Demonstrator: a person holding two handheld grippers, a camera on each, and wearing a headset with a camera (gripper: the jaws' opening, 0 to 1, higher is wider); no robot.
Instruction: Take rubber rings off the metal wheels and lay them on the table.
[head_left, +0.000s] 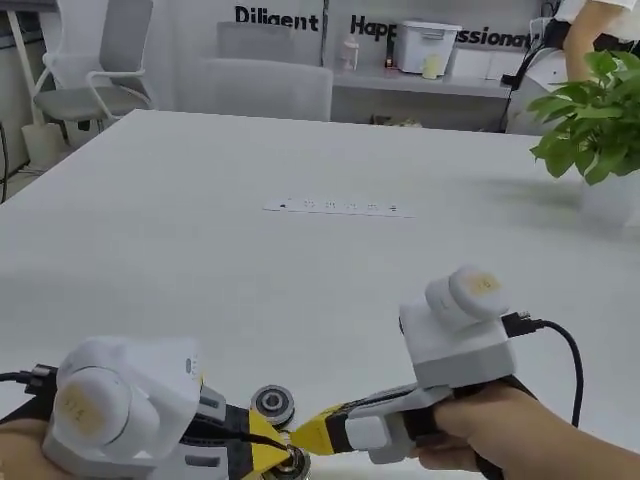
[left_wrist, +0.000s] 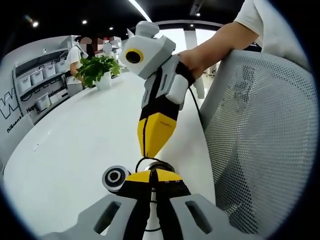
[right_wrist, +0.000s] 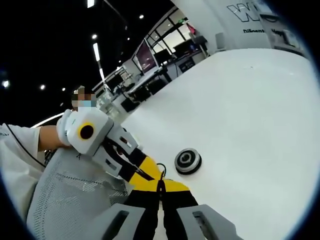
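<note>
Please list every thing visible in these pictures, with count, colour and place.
wheel: 1, silver with black rim, lying on the table
second wheel: 1, dark, at the gripper tips
table: 1, white
strip: 1, white, middle of the table
plant: 1, green, far right
chairs: 2, grey, behind the table
box: 1, white, back shelf
left hand-held gripper: 1, white and yellow, jaws shut
right hand-held gripper: 1, same colours, jaws shut
</note>
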